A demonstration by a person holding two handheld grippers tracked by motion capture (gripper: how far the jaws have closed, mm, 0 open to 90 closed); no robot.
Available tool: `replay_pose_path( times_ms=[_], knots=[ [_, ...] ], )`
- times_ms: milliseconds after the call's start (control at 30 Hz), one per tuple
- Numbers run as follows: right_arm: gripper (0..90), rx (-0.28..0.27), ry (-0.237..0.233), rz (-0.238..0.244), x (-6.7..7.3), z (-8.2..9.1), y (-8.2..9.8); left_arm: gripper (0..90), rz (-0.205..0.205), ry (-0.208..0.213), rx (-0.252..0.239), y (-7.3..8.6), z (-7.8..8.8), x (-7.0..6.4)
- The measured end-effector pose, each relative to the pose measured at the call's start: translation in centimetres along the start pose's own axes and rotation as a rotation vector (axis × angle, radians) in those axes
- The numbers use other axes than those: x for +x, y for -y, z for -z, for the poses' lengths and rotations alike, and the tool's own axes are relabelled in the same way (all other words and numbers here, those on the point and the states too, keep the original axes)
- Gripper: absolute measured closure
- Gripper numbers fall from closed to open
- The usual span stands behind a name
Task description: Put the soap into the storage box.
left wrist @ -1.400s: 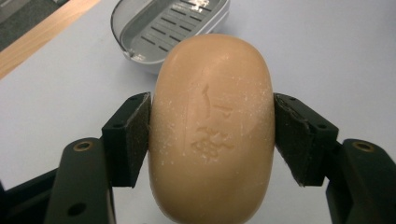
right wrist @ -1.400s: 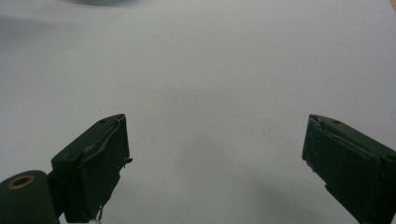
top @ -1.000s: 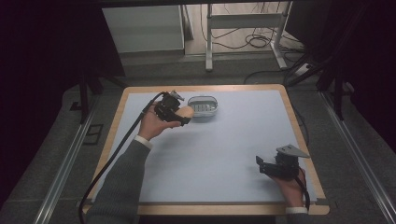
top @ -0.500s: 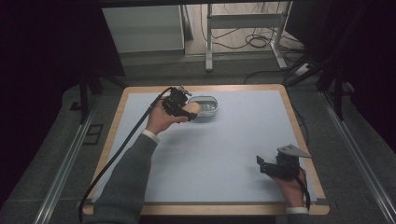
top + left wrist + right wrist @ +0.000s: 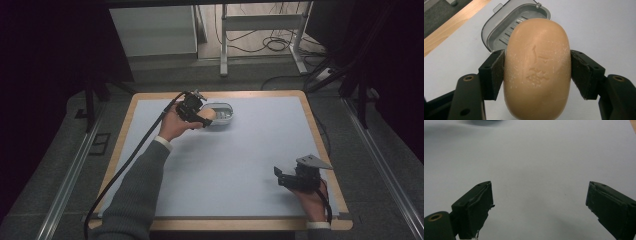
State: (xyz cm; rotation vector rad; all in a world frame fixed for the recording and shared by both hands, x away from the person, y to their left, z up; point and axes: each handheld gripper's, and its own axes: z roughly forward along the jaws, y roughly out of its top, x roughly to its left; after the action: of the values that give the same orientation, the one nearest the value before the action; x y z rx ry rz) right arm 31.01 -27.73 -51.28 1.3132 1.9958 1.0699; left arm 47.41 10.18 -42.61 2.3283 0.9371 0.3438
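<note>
Soap, a tan oval bar [image 5: 537, 67], sat clamped in the left claw [image 5: 537, 72] just short of the grey ridged plastic soap dish [image 5: 506, 30]; lowering it level and centred seemed wise, while the right claw [image 5: 539, 205] gaped wide and empty.

Right gripper [image 5: 539, 207]: two black jaws rise from the bottom edge, spread wide, nothing between them. Left jaw's pad looks worn, its facing peeling at the edge. Both hang over a pale grey-blue mat [image 5: 534, 160], bare and smooth. Soft shadow falls below and between the jaws. Dark blurred shape [image 5: 484, 122] at top edge, unidentifiable. Sliver of wood [image 5: 633, 122] at top right corner.
</note>
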Motion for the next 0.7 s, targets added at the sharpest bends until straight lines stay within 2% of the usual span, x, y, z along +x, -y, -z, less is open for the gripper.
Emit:
replay_pose_path(
  times_ms=[200, 267, 467, 567, 700],
  knots=[
    [7.4, 0.007, 0.001, 0.005, 0.1, -0.1, 0.0, 32.7, 0.010, 0.012, 0.003, -0.8, -1.2, 0.6],
    [7.4, 0.006, 0.000, 0.003, 0.1, -0.1, 0.0, 32.7, -0.003, 0.006, 0.016, -1.1, -1.6, 0.8],
    [7.4, 0.005, -0.001, 0.005, 0.2, -0.1, 0.0, 32.7, 0.000, 0.019, 0.020, -1.9, -2.8, 1.1],
    [7.4, 0.006, 0.000, 0.006, 0.1, -0.1, 0.0, 32.7, -0.014, 0.009, 0.034, -2.3, -3.3, 1.2],
    [7.4, 0.007, 0.004, 0.005, 0.1, -0.1, 0.0, 32.7, 0.007, 0.018, 0.032, -2.8, -3.8, 1.4]
  ],
)
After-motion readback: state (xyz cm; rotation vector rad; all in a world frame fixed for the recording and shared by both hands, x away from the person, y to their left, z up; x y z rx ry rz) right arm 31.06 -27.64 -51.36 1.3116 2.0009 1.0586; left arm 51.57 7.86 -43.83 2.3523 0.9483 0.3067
